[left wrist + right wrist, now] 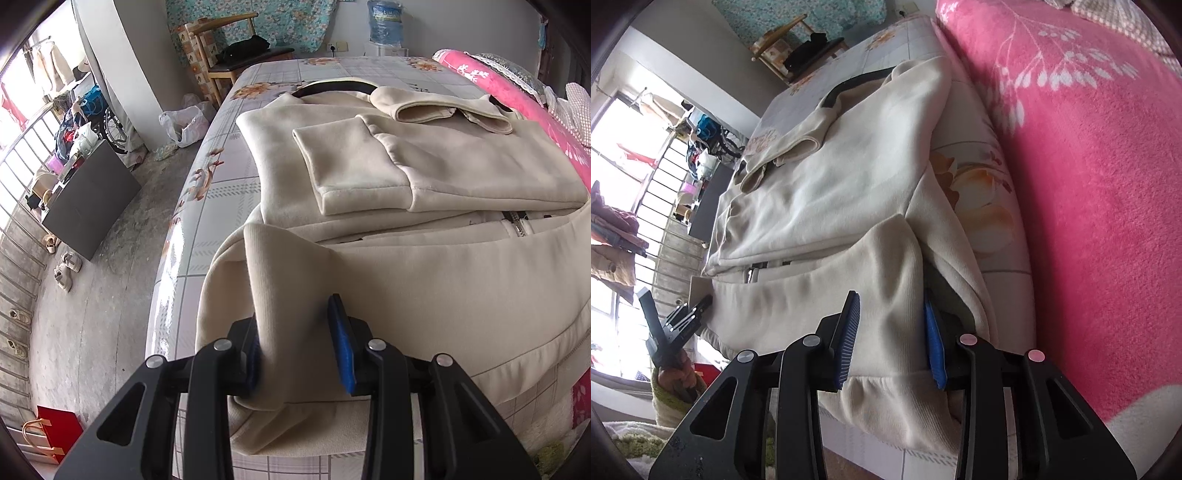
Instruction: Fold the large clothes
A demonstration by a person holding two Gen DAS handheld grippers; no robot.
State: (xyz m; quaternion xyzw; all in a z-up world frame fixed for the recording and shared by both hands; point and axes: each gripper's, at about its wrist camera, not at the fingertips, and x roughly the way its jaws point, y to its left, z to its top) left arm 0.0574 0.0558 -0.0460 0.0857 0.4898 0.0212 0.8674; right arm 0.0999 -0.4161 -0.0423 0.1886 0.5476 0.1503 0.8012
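Right wrist: pink blanket (1089,184) beside cream jacket (831,192) (perhaps touching).

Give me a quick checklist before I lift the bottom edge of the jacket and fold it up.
1. Left gripper has cloth between its fingers: ok.
2. Right gripper pinches the jacket hem firmly: cannot tell.
3. Sleeves already folded onto the body: ok.
4. Zipper closed along its length: cannot tell.
5. Space on the bed beyond the jacket: ok.
6. Pink blanket off the jacket: ok.

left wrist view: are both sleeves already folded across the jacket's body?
Yes. Both cream sleeves lie folded across the jacket, their cuffs resting on its body.
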